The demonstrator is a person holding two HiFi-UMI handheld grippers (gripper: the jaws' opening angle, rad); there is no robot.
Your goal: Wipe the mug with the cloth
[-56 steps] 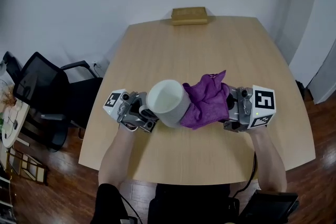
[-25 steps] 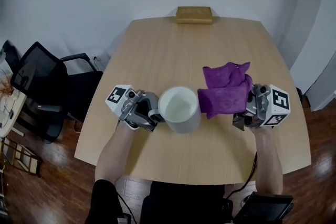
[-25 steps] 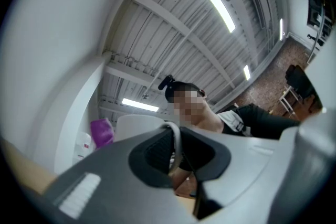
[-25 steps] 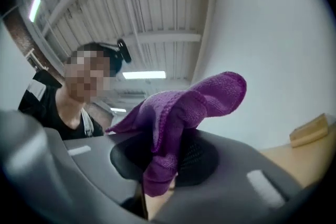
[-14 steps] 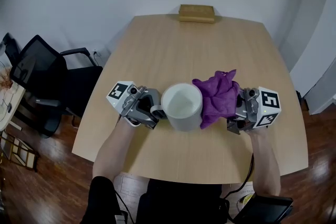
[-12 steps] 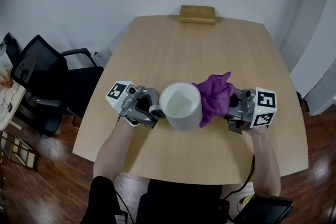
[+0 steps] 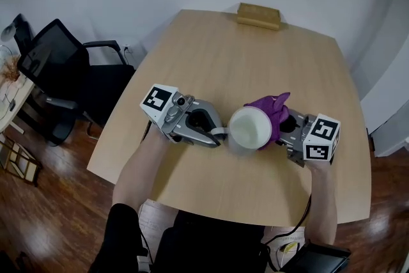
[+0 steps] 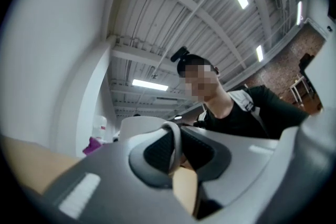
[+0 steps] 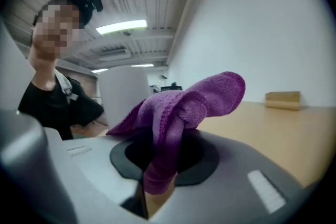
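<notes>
The left tool (image 7: 216, 132) is clamped on the handle (image 8: 175, 140) of the white mug (image 7: 248, 130), holding it near the front of the tabletop (image 7: 255, 54). The purple cloth (image 7: 275, 113), pinched tight in the right tool (image 7: 285, 127), lies against the mug's right side. Wiping looks under way; how much remains, I cannot tell.

Head view looks steeply down on the table (image 7: 255, 54); both gripper views, close and low, face the mug (image 7: 250, 129).

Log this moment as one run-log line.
left gripper: shut on mug handle | right gripper: shut on cloth | cloth: against mug side
</notes>
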